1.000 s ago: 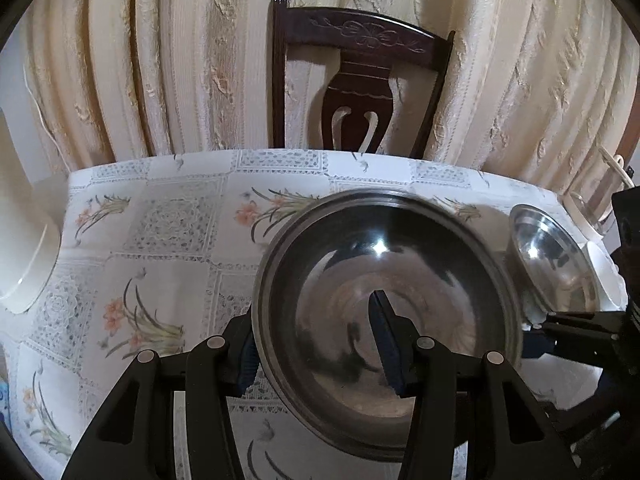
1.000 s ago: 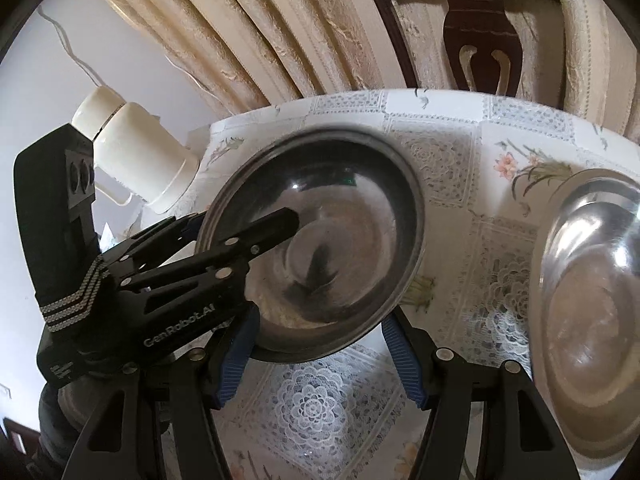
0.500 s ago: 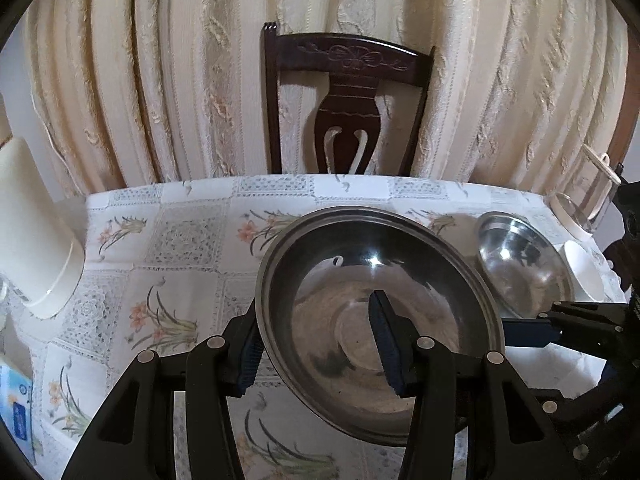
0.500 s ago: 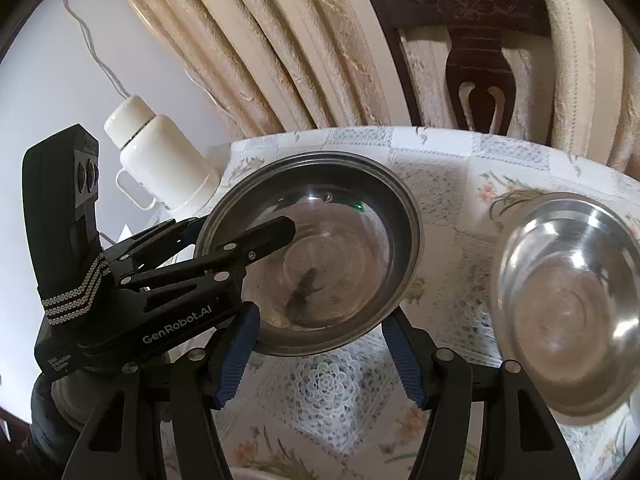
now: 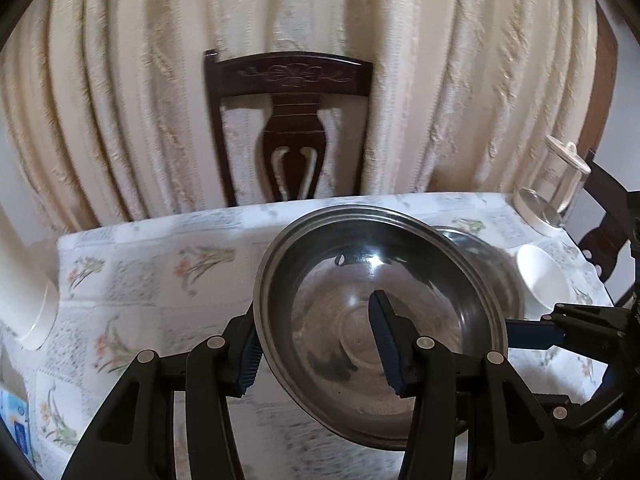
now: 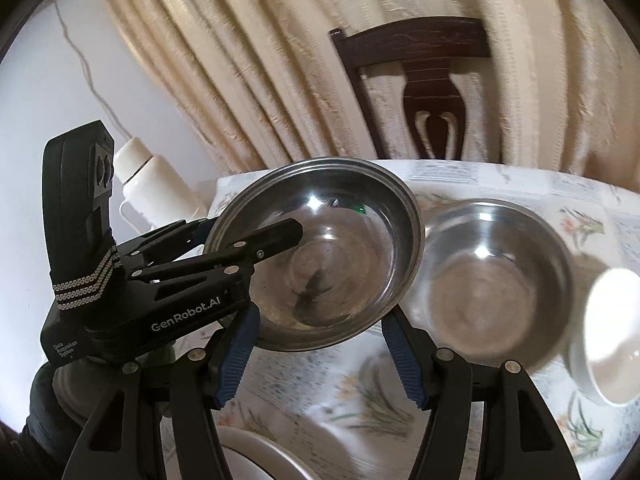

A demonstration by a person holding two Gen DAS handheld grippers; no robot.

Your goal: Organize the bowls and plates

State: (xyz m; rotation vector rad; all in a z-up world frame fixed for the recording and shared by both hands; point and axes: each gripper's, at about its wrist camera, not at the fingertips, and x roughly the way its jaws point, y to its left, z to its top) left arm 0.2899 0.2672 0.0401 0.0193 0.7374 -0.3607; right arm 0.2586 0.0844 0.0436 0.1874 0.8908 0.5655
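Note:
My left gripper (image 5: 316,340) is shut on the rim of a large steel bowl (image 5: 360,280), one finger outside the rim and the other inside. The bowl hangs tilted above the table. In the right wrist view the same steel bowl (image 6: 328,256) sits just beyond my right gripper (image 6: 320,360), which is open with nothing between its fingers. A second steel bowl (image 6: 496,284) stands on the table right of the held one, and it is partly hidden behind it in the left wrist view (image 5: 488,256). A small white bowl (image 6: 612,320) lies further right.
The floral tablecloth (image 5: 160,272) covers the table. A white thermos jug (image 6: 156,188) stands at the left edge and a glass jar (image 5: 560,184) at the far right corner. A dark wooden chair (image 5: 288,128) backs onto the curtain. A white plate rim (image 6: 256,456) shows below.
The left gripper has lifted the large steel bowl and carried it right, close to the second steel bowl. The right gripper has moved along with it, and the white bowl has come into view.

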